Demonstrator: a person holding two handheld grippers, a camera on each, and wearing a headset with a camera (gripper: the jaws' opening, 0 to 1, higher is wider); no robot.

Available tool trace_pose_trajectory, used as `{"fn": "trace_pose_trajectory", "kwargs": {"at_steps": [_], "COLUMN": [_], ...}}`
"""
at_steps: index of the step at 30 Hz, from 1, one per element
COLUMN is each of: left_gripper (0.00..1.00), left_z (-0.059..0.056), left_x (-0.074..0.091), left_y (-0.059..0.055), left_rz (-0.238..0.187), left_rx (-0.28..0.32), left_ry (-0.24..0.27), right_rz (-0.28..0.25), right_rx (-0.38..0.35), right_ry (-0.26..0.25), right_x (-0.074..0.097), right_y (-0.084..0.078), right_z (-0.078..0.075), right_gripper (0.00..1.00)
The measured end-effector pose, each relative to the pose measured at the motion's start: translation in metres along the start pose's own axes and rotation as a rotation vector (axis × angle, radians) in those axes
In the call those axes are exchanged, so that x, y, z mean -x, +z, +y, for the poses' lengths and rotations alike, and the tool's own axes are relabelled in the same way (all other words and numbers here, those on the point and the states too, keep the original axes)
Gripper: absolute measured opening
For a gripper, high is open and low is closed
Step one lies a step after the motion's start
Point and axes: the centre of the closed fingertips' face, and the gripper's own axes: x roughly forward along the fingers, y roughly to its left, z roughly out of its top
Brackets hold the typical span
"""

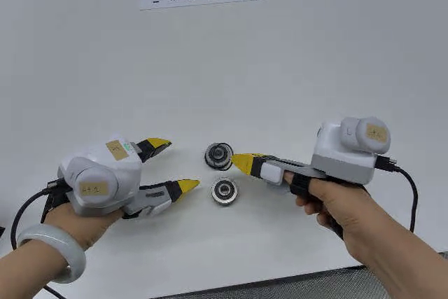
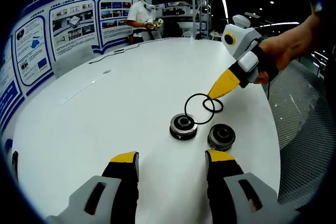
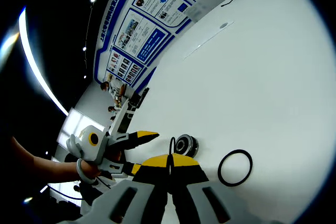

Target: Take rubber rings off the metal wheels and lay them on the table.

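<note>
**One ring pinched, one already down**

Right gripper [image 1: 243, 162] has its jaws closed on a rubber ring [image 3: 172, 148], at the far wheel [image 1: 219, 155]. The near wheel [image 1: 225, 191] sits beside it, mid-worktop [image 1: 315, 68] toward the front edge. Second ring [image 3: 235, 168] lies flat nearby. Left gripper [image 1: 173, 164] is wide open and empty.

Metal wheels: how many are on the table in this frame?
2. The far wheel sits by the right tongs; the near wheel sits beside the left tongs. None seems hidden.
</note>
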Motion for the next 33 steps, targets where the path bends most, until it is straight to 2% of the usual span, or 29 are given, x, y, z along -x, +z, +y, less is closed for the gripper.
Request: {"fn": "trace_pose_trajectory", "kwargs": {"at_steps": [5, 16, 19, 21, 28, 33], "left_gripper": [0.53, 0.51, 0.51, 0.50, 0.49, 0.46], "left_z": [-0.002, -0.002, -0.002, -0.002, -0.002, -0.003], "left_x": [0.000, -0.001, -0.001, -0.001, -0.001, -0.001], "left_y": [-0.001, 0.002, 0.001, 0.001, 0.004, 0.011], "left_rz": [0.002, -0.001, 0.000, 0.000, -0.009, -0.022], "left_rx": [0.001, 0.001, 0.000, 0.000, 0.007, 0.010], "left_ry": [-0.001, 0.000, -0.004, -0.005, -0.007, -0.007], "right_rz": [-0.029, -0.044, -0.035, -0.022, 0.011, -0.005], "right_rx": [-0.035, -0.065, -0.050, -0.018, 0.069, 0.079], "right_ry": [-0.053, -0.137, -0.164, -0.190, -0.227, -0.227], "right_x": [0.019, 0.036, 0.038, 0.038, 0.039, 0.039], "right_y": [0.000, -0.004, -0.006, -0.007, -0.006, 0.000], "right_z": [-0.021, -0.043, -0.048, -0.052, -0.055, -0.057], "right_gripper": [0.02, 0.02, 0.03, 0.07, 0.17, 0.18]}}
